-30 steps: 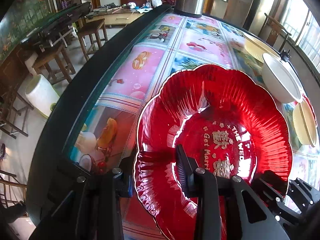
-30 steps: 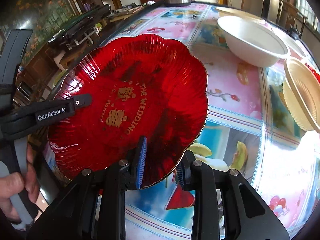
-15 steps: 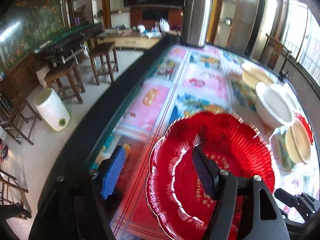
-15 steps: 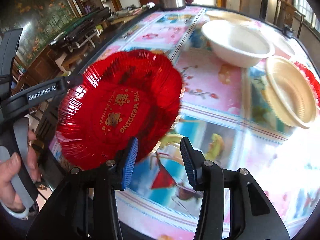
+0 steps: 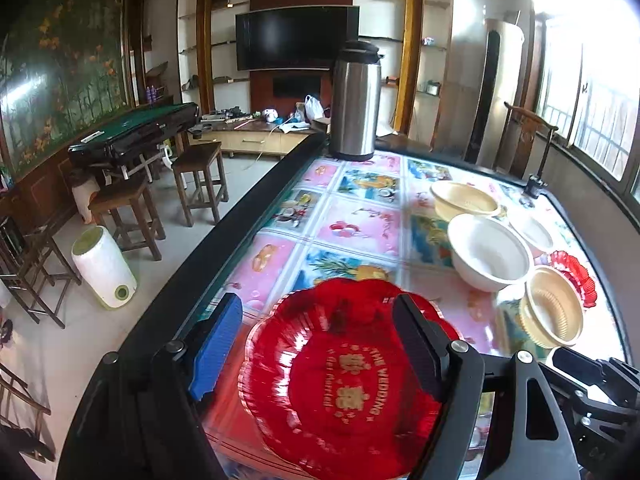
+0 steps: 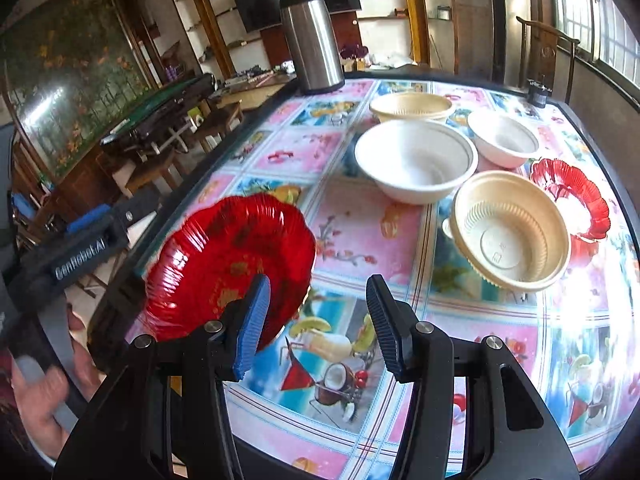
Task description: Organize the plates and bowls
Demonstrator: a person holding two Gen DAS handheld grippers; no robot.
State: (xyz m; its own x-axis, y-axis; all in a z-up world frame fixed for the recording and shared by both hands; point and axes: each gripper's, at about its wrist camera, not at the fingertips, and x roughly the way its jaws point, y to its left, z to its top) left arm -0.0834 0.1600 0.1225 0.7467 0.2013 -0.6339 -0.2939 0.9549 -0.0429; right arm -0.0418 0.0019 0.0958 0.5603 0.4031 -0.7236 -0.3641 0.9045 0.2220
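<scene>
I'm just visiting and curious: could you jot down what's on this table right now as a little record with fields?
Large red plate: near table edge
Small red plate: far right
White bowls: large, small
Beige bowls: near, far
Steel flask: far end
Left gripper: open, above large plate
Right gripper: open, empty

The left hand-held gripper (image 5: 316,340) hangs with jaws wide apart above a red scalloped plate (image 5: 348,380) lying on the tabletop (image 5: 352,228). Farther right stand a white bowl (image 5: 490,252), two cream bowls, and a steel thermos (image 5: 355,100).
</scene>
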